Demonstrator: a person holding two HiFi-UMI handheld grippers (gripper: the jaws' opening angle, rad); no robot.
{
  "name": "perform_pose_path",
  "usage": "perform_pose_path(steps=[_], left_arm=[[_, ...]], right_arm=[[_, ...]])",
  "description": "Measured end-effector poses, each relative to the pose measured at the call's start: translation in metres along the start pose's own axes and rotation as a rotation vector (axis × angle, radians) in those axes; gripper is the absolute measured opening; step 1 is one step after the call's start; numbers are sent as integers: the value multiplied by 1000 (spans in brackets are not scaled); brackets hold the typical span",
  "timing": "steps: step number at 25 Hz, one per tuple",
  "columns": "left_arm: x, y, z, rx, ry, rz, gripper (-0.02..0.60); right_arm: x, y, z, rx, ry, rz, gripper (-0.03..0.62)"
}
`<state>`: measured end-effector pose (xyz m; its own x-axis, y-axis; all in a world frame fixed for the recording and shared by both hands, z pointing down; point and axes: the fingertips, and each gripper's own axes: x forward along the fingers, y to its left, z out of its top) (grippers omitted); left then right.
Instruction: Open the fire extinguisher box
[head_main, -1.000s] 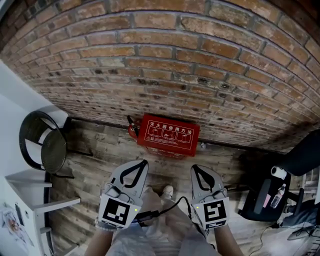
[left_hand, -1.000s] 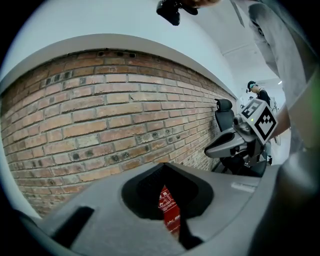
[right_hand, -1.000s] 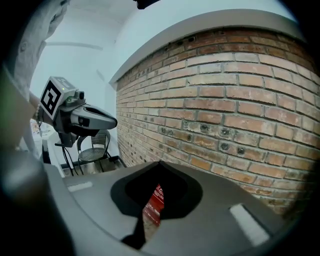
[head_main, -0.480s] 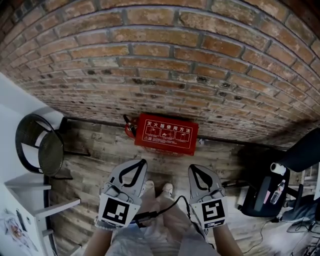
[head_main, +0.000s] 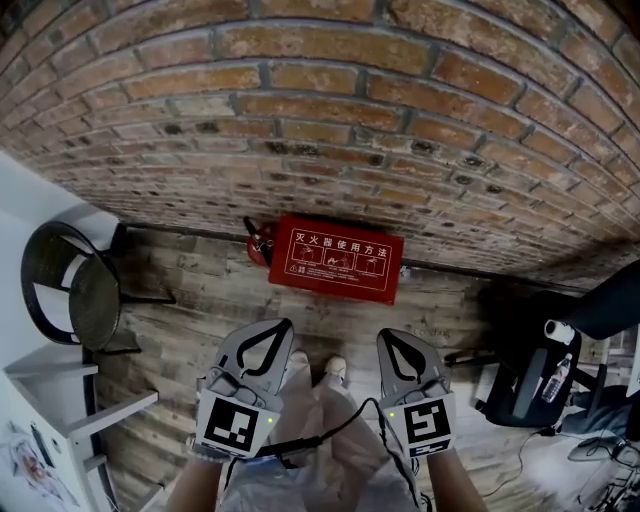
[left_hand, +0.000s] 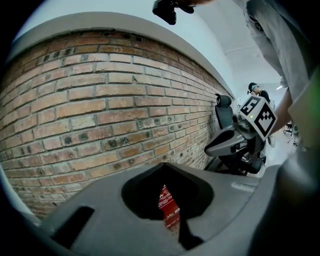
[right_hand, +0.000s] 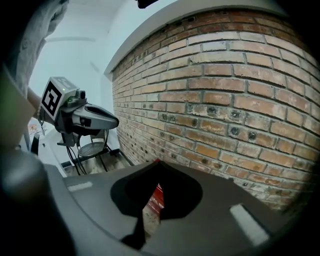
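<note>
Both grippers are held low before the person, side by side and apart. The left gripper (head_main: 288, 325) and the right gripper (head_main: 383, 336) each have their jaws pressed together at the tips, with nothing caught between them. Both point towards the brick wall (head_main: 320, 120) and slant down.

Ahead of them, well apart from either tip, the red fire extinguisher box (head_main: 336, 259) lies on the wooden floor (head_main: 210, 295) against the foot of the wall. Its white-printed face is turned up and its lid is closed. It sits roughly between the lines of the two grippers. In each gripper view a sliver of the red box shows through the hollow behind the closed tips. Neither gripper touches it.
</note>
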<state>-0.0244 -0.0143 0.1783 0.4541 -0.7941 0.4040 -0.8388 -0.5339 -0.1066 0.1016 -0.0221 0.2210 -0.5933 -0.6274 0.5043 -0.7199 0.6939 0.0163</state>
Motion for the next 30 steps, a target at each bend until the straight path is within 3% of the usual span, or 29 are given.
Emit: perform_pose_path(steps=[16, 26, 30], left_arm=[[47, -4, -99, 2, 78, -87, -2], [88, -12, -177, -9, 117, -117, 0], [104, -10, -203, -47, 121, -105, -1]], right_arm=[[71, 11, -89, 94, 70, 37, 9], [107, 9, -143, 195, 82, 31, 9], [123, 12, -164, 235, 85, 46, 9]])
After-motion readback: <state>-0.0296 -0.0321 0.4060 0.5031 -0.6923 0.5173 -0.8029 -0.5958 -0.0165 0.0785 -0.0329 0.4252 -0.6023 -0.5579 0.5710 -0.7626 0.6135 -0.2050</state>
